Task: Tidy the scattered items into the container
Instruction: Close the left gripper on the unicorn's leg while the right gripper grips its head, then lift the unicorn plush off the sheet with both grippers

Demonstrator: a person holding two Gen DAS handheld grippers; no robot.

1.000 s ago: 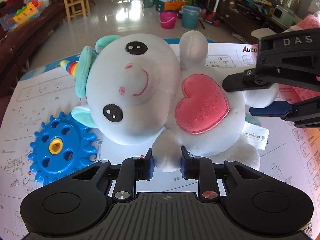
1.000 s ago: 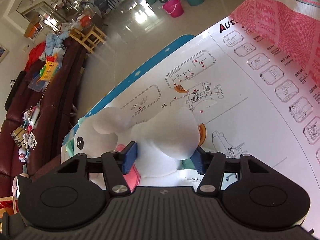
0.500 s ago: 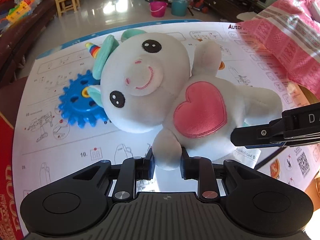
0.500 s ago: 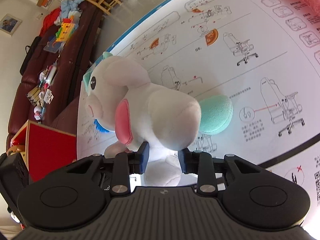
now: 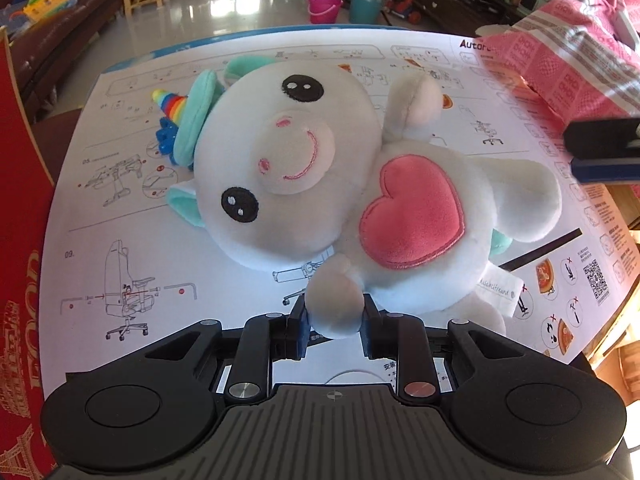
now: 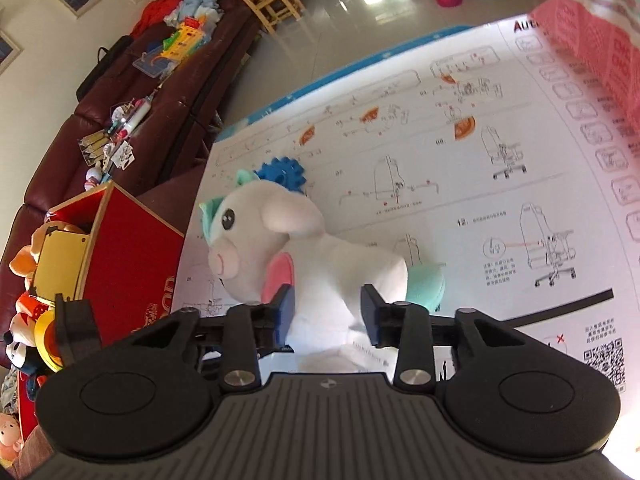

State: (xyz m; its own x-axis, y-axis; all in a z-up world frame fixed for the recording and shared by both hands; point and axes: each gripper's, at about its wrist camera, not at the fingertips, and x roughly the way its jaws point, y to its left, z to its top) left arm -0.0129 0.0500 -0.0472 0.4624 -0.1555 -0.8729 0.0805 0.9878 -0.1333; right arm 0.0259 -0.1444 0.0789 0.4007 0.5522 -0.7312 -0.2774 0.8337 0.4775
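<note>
1. Your left gripper (image 5: 334, 330) points steeply down at the sheet (image 5: 120, 208), its jaws clamped on one paw of the plush (image 5: 320, 184).
2. The plush hangs from that paw above the sheet, face and pink heart turned toward the left camera.
3. The gear (image 6: 282, 172) lies on the sheet behind the plush's head, mostly hidden by it.
4. The red box (image 6: 128, 268) stands just off the sheet's left edge with other soft toys inside; the plush is not in it.
5. Your right gripper (image 6: 327, 314) angles down at the plush from its tail side. Its jaws are opening, with the plush's leg between them; the pads look clear of the fur.
6. Compared with a second ago, the plush has shifted toward the box side of the sheet, and the gear now shows only as a sliver by the horn in the left view.
7. Half a second ago your right jaws pinched the leg tightly; now they stand wider.
</note>
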